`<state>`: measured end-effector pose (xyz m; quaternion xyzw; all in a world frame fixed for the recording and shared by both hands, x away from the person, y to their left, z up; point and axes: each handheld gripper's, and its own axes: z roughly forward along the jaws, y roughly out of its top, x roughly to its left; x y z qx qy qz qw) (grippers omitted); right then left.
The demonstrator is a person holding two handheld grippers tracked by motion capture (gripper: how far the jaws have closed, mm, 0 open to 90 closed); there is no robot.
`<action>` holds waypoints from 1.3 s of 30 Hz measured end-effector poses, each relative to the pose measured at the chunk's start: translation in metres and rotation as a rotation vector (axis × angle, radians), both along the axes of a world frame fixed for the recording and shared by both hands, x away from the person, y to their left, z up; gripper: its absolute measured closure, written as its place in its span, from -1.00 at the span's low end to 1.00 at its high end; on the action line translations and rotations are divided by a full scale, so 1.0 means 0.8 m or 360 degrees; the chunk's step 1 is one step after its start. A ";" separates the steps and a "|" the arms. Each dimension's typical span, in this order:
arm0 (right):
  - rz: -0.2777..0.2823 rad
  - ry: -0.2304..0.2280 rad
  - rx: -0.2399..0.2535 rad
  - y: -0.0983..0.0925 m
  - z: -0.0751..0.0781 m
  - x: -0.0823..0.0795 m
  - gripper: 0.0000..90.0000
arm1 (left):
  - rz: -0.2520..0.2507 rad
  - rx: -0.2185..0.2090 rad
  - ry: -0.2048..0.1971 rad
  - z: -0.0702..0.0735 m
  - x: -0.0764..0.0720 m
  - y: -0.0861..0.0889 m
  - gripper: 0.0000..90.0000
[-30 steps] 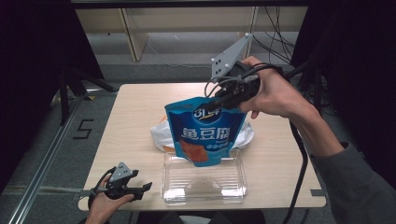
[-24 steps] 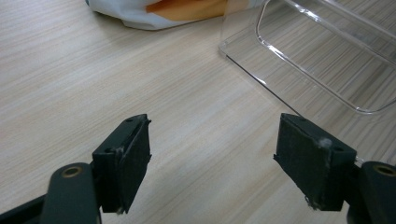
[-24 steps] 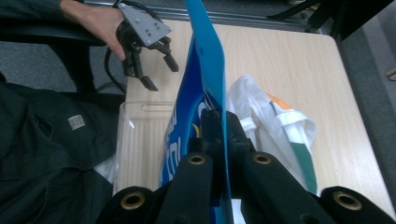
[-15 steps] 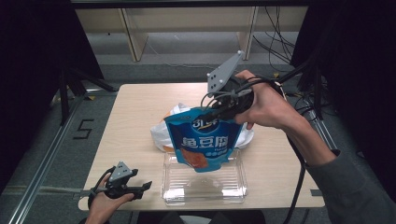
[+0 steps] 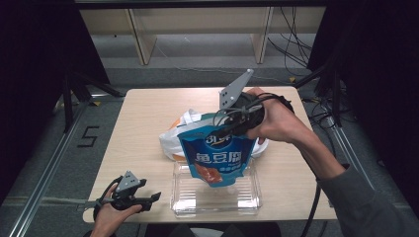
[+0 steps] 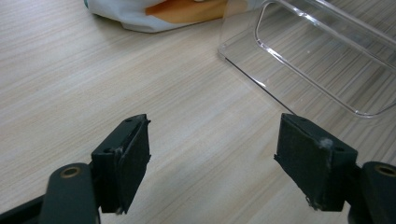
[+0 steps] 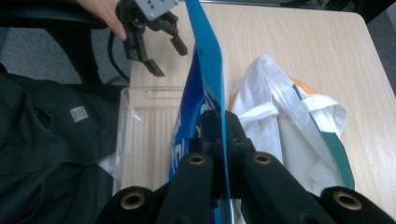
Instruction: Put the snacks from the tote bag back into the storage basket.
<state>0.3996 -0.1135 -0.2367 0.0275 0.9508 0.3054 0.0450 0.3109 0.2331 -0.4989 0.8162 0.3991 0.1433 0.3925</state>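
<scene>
Your right gripper is clamped on the top edge of the blue snack bag, which hangs at centre frame with its bottom just over the clear tray. Lower it straight, keeping the bag's base inside the tray walls and off the white plastic bag behind. Your left gripper, lower left, rests with jaws apart, empty.

bare wooden tabletop left side passable; crumpled white plastic bag and clear plastic tray block centre.
</scene>
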 end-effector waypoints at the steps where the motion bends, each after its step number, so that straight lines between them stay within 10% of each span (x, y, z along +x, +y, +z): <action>1: 0.0038 -0.0016 0.0009 0.000 -0.003 0.004 1.00 | -0.0007 0.0002 -0.0017 0.000 0.000 0.000 -0.44; 39: 0.0025 0.0051 0.0008 -0.001 -0.066 0.028 1.00 | 0.0002 -0.0003 -0.0036 0.000 0.001 -0.001 -0.44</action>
